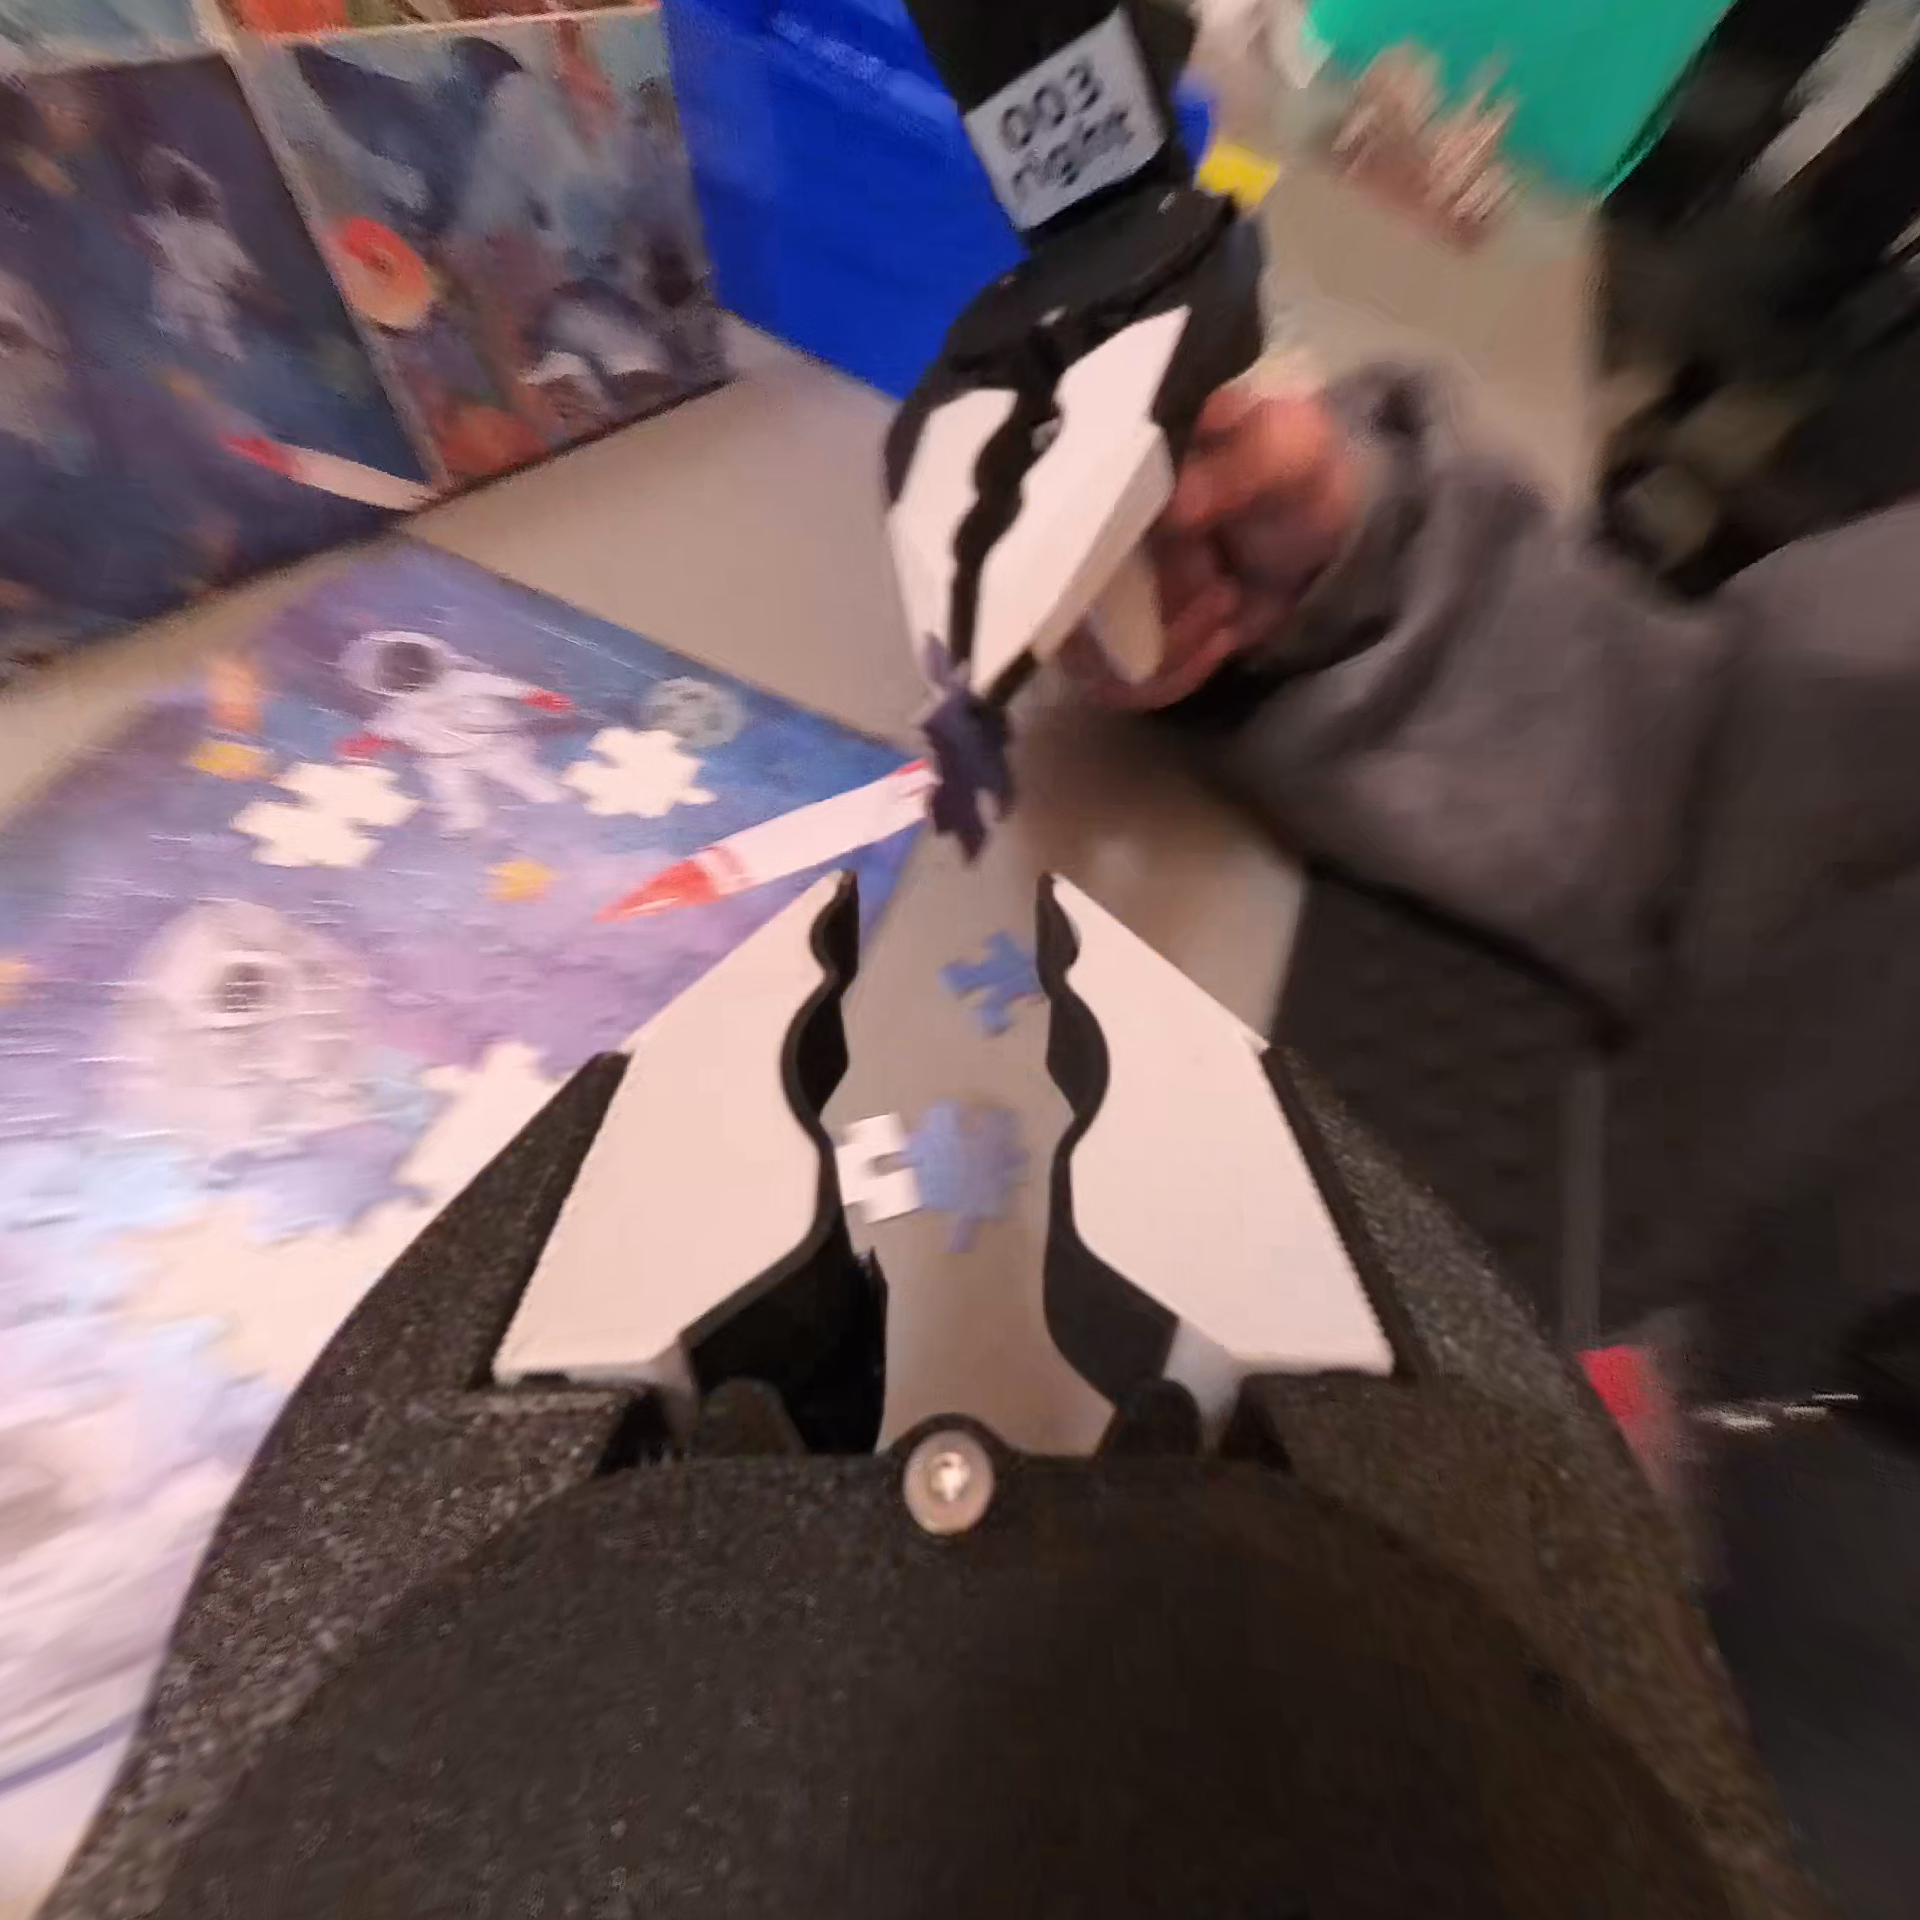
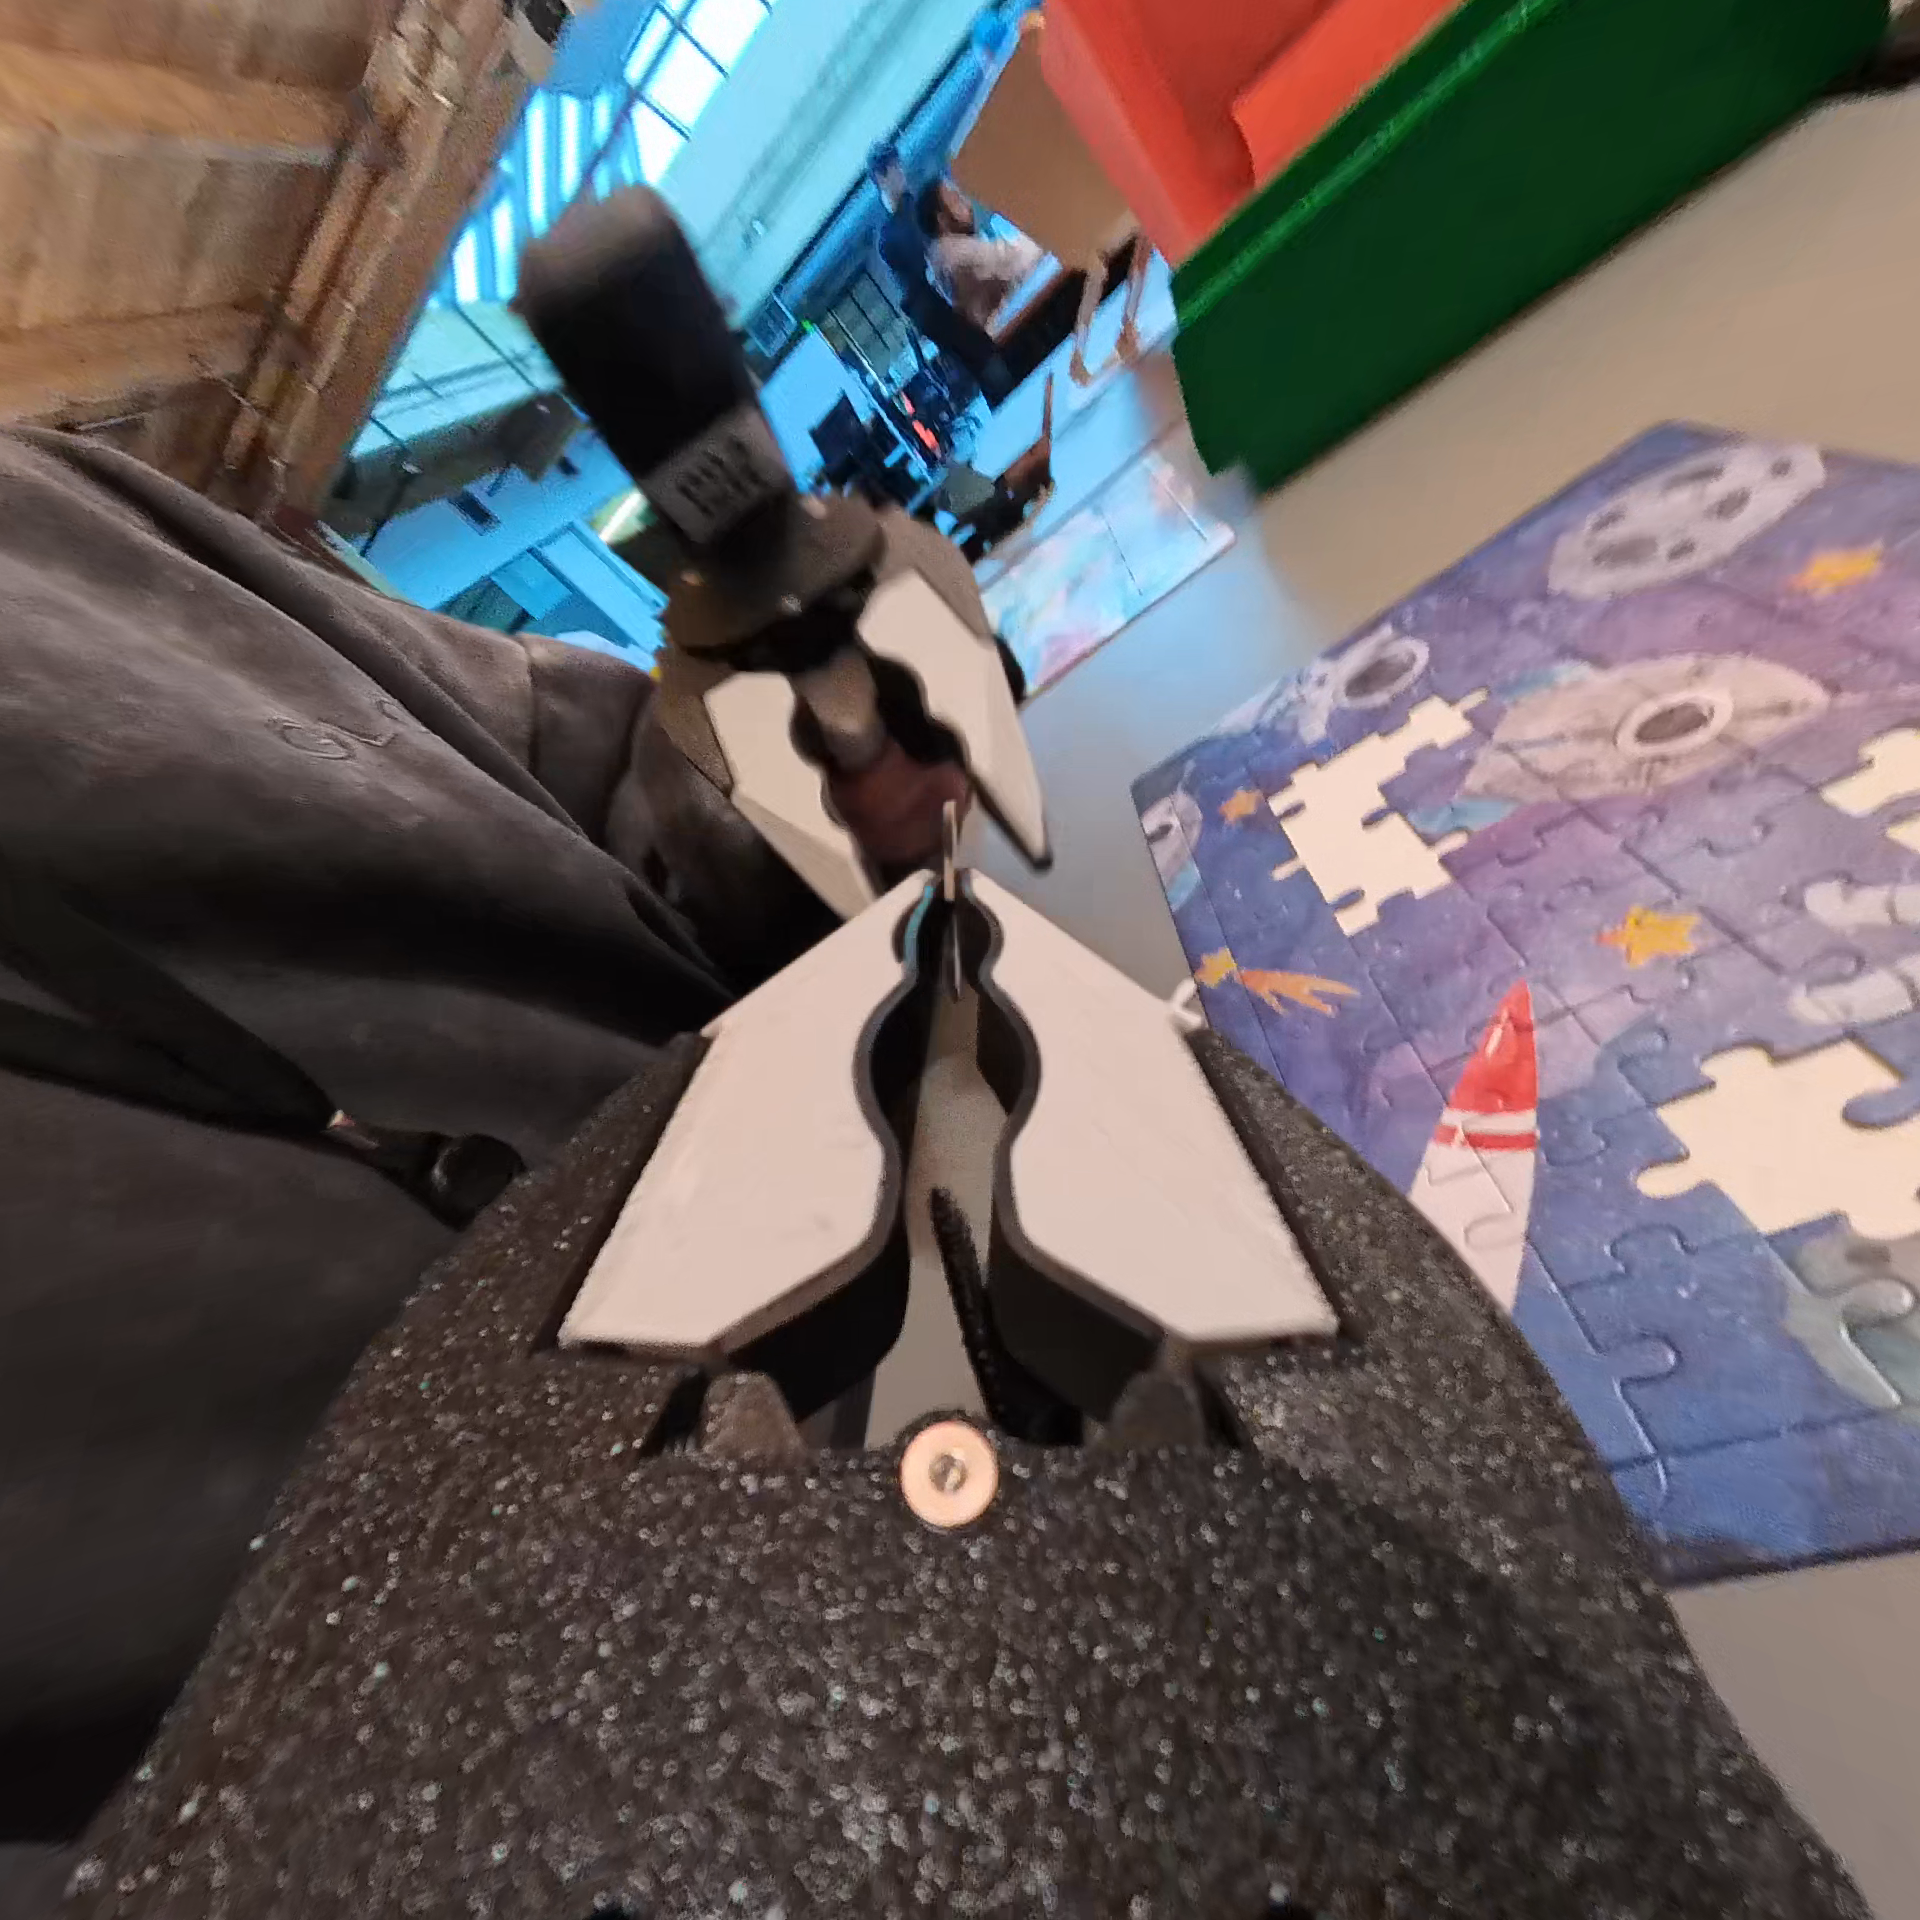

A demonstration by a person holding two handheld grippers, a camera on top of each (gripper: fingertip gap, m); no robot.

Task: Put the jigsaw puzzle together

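Note:
The space-themed jigsaw puzzle (image 1: 312, 935) lies flat on the grey table, with several white piece-shaped gaps (image 1: 322, 816). It also shows in the right wrist view (image 2: 1558, 831). My right gripper (image 2: 948, 888) is shut on a dark blue puzzle piece (image 2: 950, 842), seen edge-on. In the left wrist view that gripper (image 1: 971, 691) holds the piece (image 1: 966, 774) in the air above the puzzle's near corner. My left gripper (image 1: 945, 888) is open and empty just short of that piece. Its fingers (image 2: 997, 748) show in the right wrist view.
Two loose blue pieces (image 1: 992, 977) (image 1: 966, 1158) and a white one (image 1: 883, 1164) lie on the table between my left fingers. Picture boxes (image 1: 499, 239) and a blue bag (image 1: 831, 156) stand behind. A person's grey sleeve (image 1: 1507, 727) is at right. A green box (image 2: 1455, 260) stands beyond the puzzle.

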